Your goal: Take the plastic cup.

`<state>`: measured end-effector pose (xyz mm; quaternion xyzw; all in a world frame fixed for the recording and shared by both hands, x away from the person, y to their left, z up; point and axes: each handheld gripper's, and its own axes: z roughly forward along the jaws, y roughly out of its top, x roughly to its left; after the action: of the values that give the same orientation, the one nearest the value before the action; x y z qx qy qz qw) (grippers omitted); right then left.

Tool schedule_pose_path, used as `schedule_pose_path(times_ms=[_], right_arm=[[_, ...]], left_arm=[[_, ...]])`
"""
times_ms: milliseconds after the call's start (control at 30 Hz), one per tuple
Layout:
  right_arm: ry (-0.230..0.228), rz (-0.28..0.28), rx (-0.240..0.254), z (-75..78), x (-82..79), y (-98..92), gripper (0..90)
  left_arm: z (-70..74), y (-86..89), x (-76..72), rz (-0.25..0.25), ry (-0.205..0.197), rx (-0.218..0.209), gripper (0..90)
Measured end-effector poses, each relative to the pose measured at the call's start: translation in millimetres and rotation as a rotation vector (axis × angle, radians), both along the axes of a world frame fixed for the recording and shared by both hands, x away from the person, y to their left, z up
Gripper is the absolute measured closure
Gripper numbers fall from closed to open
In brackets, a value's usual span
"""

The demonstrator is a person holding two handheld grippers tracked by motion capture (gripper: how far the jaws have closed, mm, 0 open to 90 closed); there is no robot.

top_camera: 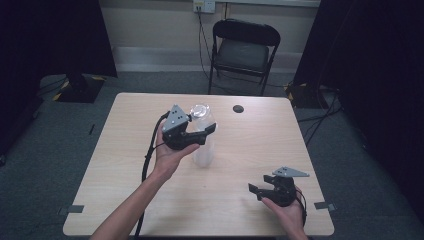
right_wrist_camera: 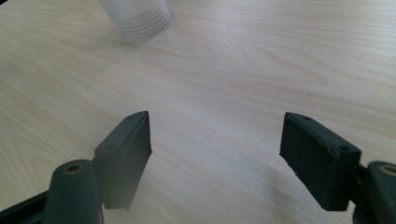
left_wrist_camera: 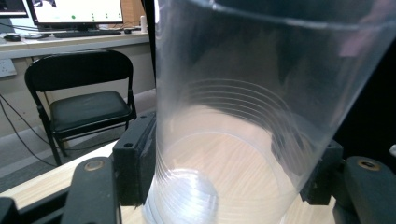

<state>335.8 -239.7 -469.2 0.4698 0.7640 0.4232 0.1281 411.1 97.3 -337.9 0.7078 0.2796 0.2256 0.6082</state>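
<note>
1. The left claw (top_camera: 200, 131) grips the clear plastic cup (top_camera: 204, 140) by its sides, mid-bench (top_camera: 125, 165), keeping it upright.
2. The right claw (top_camera: 257, 191) waits open, near right, well apart.

One clear plastic cup (top_camera: 204, 137), one black cap (top_camera: 238, 108), one folding chair (top_camera: 242, 50), one table (top_camera: 250, 150), two grippers.

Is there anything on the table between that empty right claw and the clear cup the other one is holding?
Nothing visible. The clear plastic cup sits clamped in the left gripper, near the table's middle. Between it and the open right gripper lies only bare wooden table. The small dark round thing lies near the far edge, off that line.
</note>
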Motion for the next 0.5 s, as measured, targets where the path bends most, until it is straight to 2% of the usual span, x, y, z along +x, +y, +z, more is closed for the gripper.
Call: schedule_pose_path(times_ms=[167, 200, 233, 300, 333, 433, 500], right_arm=[[-0.001, 0.007, 0.009, 1.6, 0.6, 0.9, 24.8], [-0.005, 0.009, 0.008, 2.3, 0.4, 1.7, 25.3], [-0.019, 0.014, 0.001, 3.9, -1.0, 3.4, 27.0], [-0.028, 0.018, -0.004, 4.6, -2.0, 4.5, 27.6], [-0.036, 0.021, -0.006, 4.9, -3.7, 6.8, 27.9], [-0.038, 0.030, -0.010, 5.2, -5.3, 9.1, 27.9], [-0.040, 0.036, -0.007, 6.5, -7.0, 11.8, 27.9]], left_arm=[[2.9, 1.4, -6.1, 0.000, 0.014, -0.015, 35.0], [3.5, 2.2, -7.9, 0.015, 0.033, -0.021, 35.0], [3.8, 6.5, -10.1, -0.006, 0.081, -0.041, 36.1], [3.6, 9.3, -11.5, -0.006, 0.089, -0.041, 36.6], [3.3, 16.7, -14.5, 0.003, 0.111, -0.062, 36.8], [2.6, 23.6, -16.8, 0.007, 0.134, -0.079, 37.2], [1.2, 29.6, -19.1, -0.012, 0.151, -0.083, 37.3]])
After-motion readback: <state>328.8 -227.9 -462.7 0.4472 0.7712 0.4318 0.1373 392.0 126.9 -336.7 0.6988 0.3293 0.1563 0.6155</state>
